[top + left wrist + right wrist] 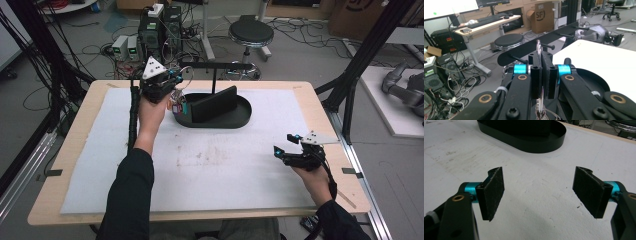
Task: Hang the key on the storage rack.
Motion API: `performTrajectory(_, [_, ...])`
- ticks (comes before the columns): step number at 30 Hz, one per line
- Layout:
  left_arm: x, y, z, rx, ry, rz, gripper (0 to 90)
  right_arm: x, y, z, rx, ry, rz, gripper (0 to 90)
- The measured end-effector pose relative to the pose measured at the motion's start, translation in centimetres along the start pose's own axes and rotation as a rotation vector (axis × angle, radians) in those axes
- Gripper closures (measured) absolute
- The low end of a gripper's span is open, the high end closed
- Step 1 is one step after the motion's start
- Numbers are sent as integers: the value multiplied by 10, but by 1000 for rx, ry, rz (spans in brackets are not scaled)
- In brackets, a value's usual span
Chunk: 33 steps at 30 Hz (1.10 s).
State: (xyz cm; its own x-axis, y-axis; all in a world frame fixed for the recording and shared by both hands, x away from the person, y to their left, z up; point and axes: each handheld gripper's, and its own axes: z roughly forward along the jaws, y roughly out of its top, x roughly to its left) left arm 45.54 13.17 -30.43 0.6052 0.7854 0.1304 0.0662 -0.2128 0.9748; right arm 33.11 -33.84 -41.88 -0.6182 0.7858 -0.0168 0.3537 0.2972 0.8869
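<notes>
1. We see the white mat (240, 165) covering the table, and at its far middle the black oval tray (240, 119), from which a stand rises with a peg bar (220, 65).
2. Our left gripper (541, 75) hovers at the far left, just beside the peg bar (541, 45). Its jaws are pressed together on a thin metal key ring (539, 48).
3. We judge the ring light, stiff and slippery; we grip it on its flat sides, leaving the loop free for a peg (548, 46).
4. Our right gripper (541, 195) rests near right, jaws wide and empty.
</notes>
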Motion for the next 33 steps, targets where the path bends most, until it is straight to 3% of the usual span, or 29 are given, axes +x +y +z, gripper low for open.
performTrajectory(16, [8,-13,13,13,4,-64,862,-1,-1,1,4,4,0,257])
performTrajectory(20, [11,-20,16,-1,-6,-116,863,-1,-1,1,7,7,2,257])
performTrajectory(24, [12,-26,20,10,4,-125,863,-1,-1,1,6,7,1,257])
performTrajectory(33, [17,-31,22,-14,21,-169,862,-2,-1,1,5,8,0,257])
